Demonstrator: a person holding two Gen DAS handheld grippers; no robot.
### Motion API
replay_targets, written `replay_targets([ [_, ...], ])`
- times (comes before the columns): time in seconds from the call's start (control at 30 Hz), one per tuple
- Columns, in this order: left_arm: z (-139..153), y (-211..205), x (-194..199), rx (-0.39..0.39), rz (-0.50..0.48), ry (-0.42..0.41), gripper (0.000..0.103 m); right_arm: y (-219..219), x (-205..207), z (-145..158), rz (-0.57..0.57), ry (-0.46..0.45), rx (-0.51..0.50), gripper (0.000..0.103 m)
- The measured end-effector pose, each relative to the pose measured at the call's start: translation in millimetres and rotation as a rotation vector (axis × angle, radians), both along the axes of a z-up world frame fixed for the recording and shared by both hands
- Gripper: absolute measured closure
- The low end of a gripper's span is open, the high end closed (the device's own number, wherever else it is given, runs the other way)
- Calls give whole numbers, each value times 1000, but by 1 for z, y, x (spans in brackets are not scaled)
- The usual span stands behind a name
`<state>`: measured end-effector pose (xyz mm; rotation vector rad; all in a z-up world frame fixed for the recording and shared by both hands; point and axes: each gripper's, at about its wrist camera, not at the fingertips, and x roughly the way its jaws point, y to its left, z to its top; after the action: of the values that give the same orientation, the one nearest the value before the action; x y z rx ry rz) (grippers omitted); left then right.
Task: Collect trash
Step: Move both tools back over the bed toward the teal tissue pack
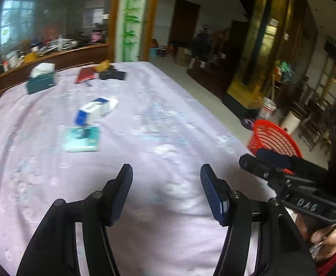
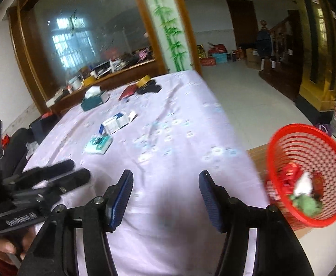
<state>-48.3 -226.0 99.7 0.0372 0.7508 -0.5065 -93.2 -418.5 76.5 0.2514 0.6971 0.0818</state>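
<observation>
Black tools (image 1: 165,193) (image 2: 165,197) side by side, angled down, jaws apart.

- Left wrist view looks down and forward over the lilac tablecloth (image 1: 156,115), the red basket (image 1: 273,138) at its right edge.
- Right wrist view sits closer to that red basket (image 2: 306,161), facing alike.
- Both share the blue-white carton (image 1: 96,110) (image 2: 117,122).

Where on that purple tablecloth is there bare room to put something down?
The near half of the tablecloth is bare, from the teal packet across to the edge by the red basket. Crowded: the far end, around the tissue box and red booklet.
</observation>
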Motion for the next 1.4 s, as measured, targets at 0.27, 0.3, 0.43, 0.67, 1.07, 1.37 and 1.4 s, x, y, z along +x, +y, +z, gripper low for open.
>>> replay_targets([
  [0.27,1,68,58,27,133,-7,38,41,37,-31,36,52,27,38],
  [0.3,0,74,68,33,141,-6,38,43,39,-35,42,57,35,38],
  [0.43,-10,88,121,2,145,52,38,45,41,-44,59,77,43,38],
  [0.67,-47,83,199,-47,84,202,38,44,37,-36,81,79,35,38],
  [1.07,-67,48,173,63,-128,267,38,35,33,-29,98,79,56,37],
  [1.37,-41,62,178,64,-38,148,37,22,26,-23,76,56,85,36],
  [1.4,-45,66,191,47,-6,166,37,21,25,-23,77,55,90,36],
])
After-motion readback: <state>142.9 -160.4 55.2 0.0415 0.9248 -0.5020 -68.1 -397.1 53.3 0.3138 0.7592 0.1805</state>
